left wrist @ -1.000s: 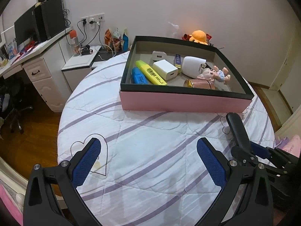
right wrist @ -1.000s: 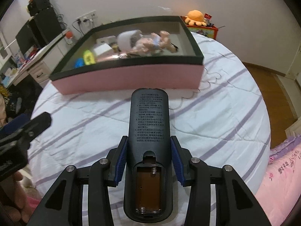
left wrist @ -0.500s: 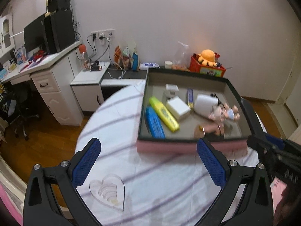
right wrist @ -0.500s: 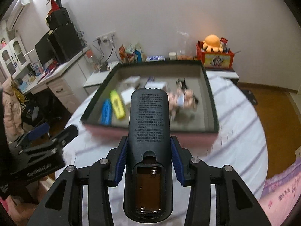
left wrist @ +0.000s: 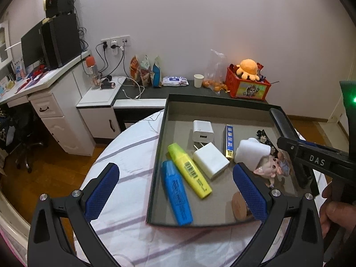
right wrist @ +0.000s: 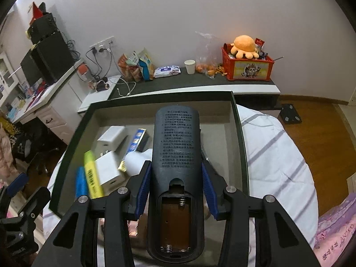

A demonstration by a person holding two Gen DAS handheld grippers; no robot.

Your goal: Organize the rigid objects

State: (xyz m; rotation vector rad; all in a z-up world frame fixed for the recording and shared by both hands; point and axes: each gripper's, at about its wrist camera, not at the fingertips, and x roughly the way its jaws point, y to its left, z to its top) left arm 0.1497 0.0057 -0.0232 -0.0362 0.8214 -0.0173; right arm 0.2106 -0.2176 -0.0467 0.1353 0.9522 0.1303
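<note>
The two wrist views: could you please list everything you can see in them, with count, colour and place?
box: one, dark rim, pink outside, on the striped bedspread.
highlighters: two, blue and yellow, side by side at the box's left.
chargers: two, white, mid box.
slim carton: one, blue and gold, beside the chargers.
white block: one, right of the carton.
doll: one, pinkish, right side of the box.
remote control: one, black, battery bay uncovered, above the box.
crate with orange plush: one, red, on the far shelf.
paper cup: one, white, same shelf.
left gripper: black, blue pads, open, holding nothing.
right gripper: shut on the remote control.
</note>
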